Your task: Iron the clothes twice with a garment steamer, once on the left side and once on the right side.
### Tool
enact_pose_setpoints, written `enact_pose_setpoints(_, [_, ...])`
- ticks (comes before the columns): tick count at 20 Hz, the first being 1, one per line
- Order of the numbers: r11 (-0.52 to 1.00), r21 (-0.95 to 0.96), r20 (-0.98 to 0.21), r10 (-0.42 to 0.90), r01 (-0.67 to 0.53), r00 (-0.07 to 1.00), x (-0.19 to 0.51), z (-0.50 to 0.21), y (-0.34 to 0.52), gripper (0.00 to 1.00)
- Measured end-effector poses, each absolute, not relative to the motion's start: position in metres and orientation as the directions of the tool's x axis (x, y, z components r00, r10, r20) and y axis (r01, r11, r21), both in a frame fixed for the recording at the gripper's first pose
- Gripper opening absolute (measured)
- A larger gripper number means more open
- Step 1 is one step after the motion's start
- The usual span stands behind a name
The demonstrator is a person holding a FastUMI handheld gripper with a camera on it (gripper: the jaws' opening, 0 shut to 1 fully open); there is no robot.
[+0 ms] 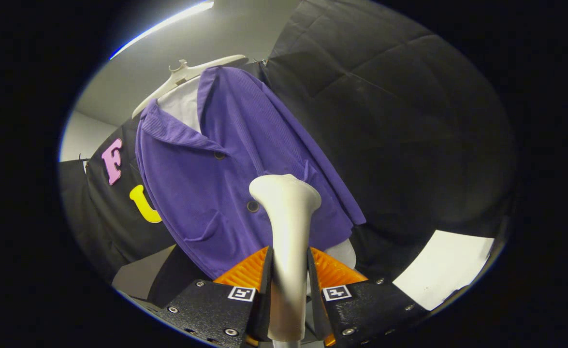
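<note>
Black cloth backs the purple shirt (225, 193) — hand-held gripper (287, 280) clamps the steamer (286, 217), its face hidden.

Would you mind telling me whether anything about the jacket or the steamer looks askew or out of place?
Nothing stands out. The purple jacket hangs buttoned on its white hanger over a white shirt. The gripper is shut on the steamer, whose head sits in front of the jacket's front. The tilt comes from the camera angle.

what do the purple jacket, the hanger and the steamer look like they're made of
Purple jacket: likely corduroy, matte, with fine ribs. Hanger: probably white plastic, smooth moulded shape. Steamer, clamped between the gripper fingers: seemingly off-white plastic with a soft sheen.
</note>
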State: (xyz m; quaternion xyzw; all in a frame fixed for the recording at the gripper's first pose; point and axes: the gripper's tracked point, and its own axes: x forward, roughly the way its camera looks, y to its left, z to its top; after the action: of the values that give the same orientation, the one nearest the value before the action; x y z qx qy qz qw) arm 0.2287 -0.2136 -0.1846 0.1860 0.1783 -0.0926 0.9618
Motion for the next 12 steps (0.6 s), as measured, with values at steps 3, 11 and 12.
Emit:
enact_pose_setpoints(3, [0.899,0.329,-0.455,-0.118,0.289,0.883,0.216,-0.23,-0.221,0.36])
enact_pose_setpoints(11, [0.87,0.333,-0.596,-0.104,0.363,0.796,0.186,-0.327,-0.214,0.36])
enact_pose_setpoints(12, [0.87,0.331,-0.608,-0.1,0.366,0.787,0.181,-0.336,-0.211,0.36])
